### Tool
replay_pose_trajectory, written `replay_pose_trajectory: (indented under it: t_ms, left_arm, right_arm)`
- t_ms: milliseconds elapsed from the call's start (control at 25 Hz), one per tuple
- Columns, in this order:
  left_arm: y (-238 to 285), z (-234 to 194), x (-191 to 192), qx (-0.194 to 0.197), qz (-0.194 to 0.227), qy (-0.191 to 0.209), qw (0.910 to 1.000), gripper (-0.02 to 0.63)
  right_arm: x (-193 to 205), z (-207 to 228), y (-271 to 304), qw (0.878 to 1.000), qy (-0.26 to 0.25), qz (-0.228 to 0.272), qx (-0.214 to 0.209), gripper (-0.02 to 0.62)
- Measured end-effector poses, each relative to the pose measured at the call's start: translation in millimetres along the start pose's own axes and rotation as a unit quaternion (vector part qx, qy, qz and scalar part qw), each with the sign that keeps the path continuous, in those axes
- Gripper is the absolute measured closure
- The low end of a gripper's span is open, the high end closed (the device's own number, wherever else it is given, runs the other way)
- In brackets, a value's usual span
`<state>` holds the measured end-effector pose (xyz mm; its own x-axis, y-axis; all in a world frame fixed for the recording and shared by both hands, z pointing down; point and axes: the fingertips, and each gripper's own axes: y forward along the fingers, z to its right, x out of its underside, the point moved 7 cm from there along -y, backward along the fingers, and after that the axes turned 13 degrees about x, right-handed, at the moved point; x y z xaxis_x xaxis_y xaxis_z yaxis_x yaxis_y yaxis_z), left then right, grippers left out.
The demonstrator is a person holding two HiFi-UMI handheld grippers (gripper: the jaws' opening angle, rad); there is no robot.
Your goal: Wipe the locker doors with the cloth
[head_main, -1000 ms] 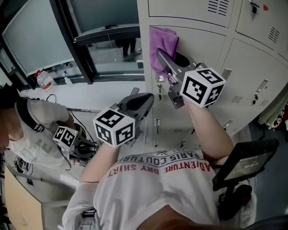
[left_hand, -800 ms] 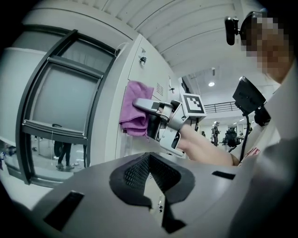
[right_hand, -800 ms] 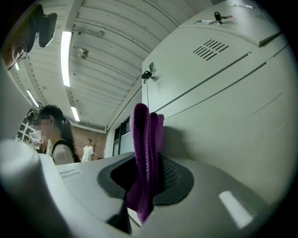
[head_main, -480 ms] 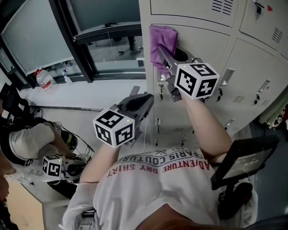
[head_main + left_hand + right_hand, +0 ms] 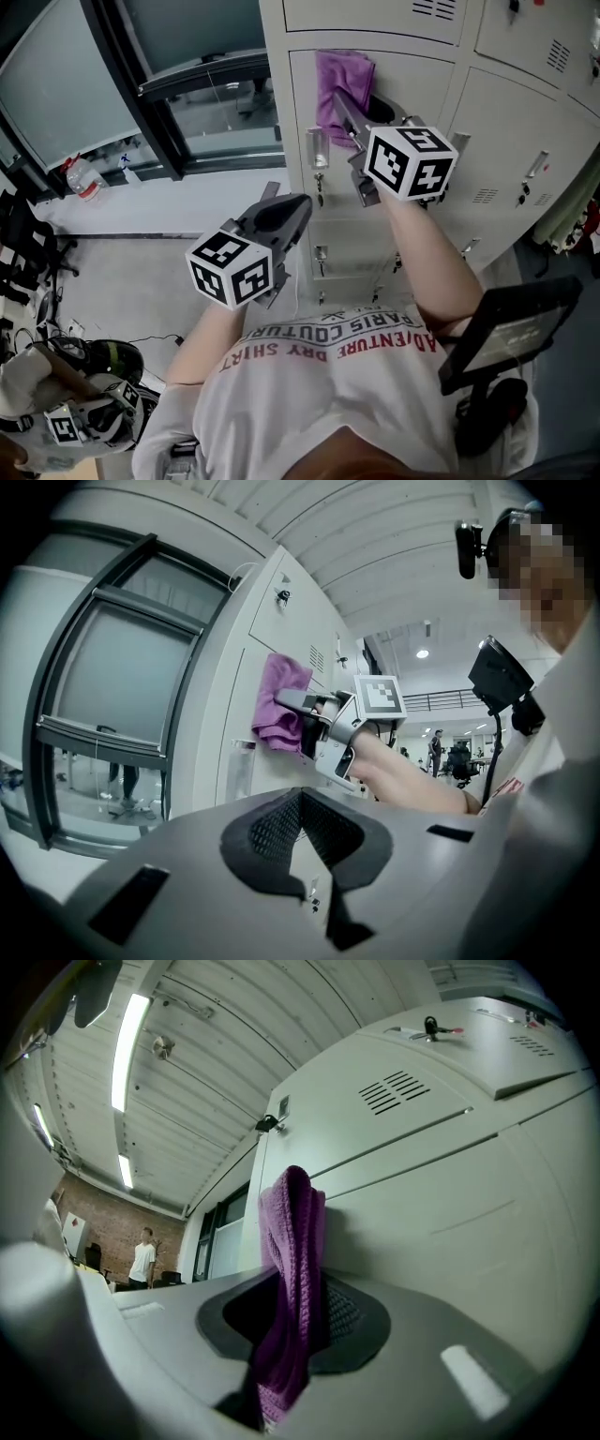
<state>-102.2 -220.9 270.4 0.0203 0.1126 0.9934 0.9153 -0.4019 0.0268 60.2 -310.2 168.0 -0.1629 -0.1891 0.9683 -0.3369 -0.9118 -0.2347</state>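
Bank of grey lockers (image 5: 427,89) fills the top right of the head view; dark-framed window (image 5: 187,84) to its left. Operator stands facing the lockers, both arms up.

Right gripper (image 5: 342,108) is raised to the upper left part of one locker door, jaws clenched on the purple cloth (image 5: 291,1279). The cloth bunches out past the jaw tips and lies against the door face, just under the door's top edge and up-right of the door latch (image 5: 317,150).

Left gripper (image 5: 286,211) hangs lower and left, well apart from the doors, pointing at them. Its jaws are closed together with nothing between them.

Second person crouches on the floor at bottom left, with another marker cube (image 5: 61,427) beside them. Bottle (image 5: 80,178) sits by the window.
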Motion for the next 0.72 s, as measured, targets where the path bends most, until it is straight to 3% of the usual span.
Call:
replay_pose_trajectory:
  t_ms: [520, 720]
  left_arm:
    - [29.5, 21.5, 9.4, 0.034, -0.010, -0.004, 0.9994, 0.603]
    - [32.5, 28.7, 11.1, 0.041, -0.009, -0.003, 0.9991, 0.604]
  right_arm:
    - [-13.3, 88.5, -48.5, 0.995, -0.019, 0.011, 0.101, 0.526]
    - [-20.7, 122.9, -66.3, 0.991, -0.004, 0.021, 0.133, 0.526]
